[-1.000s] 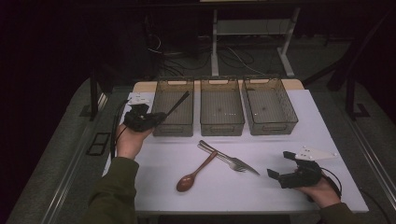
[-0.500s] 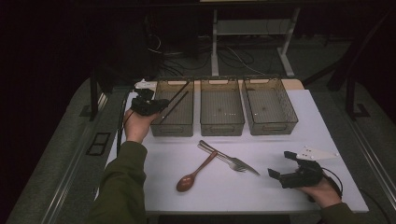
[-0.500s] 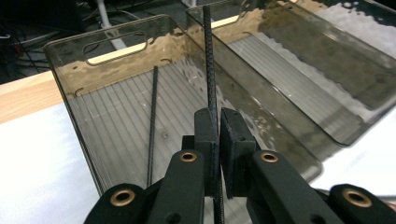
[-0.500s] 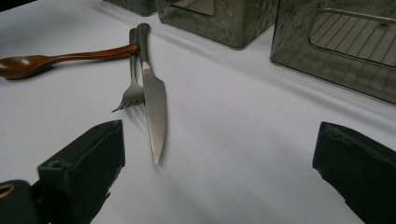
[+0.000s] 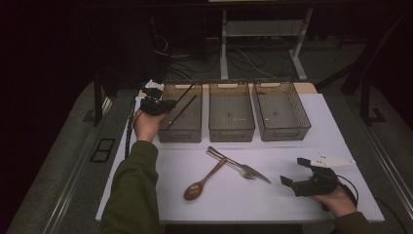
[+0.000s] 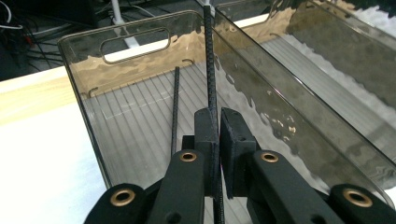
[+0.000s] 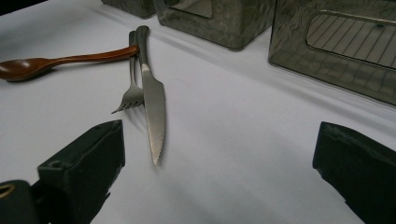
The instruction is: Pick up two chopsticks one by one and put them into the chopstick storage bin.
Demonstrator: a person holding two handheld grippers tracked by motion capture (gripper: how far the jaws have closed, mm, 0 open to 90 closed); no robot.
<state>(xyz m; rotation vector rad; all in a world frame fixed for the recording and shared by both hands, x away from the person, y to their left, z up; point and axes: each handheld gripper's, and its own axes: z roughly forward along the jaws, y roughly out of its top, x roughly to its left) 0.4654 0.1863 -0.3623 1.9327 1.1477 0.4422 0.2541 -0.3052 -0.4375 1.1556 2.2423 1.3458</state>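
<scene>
- No writing or brand is readable.
- Left gripper (image 6: 218, 140): jaws clamped on a black chopstick (image 6: 209, 60) over the left bin (image 6: 84, 51); its mate (image 6: 174, 107) lies inside.
- Right gripper (image 7: 215, 172): jaws wide apart near the serrated knife (image 7: 153, 107), fork (image 7: 132, 95) and wooden spoon (image 7: 56, 61).

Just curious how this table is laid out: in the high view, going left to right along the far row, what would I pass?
Left gripper clamping a black chopstick → left bin → middle bin → right bin.
</scene>
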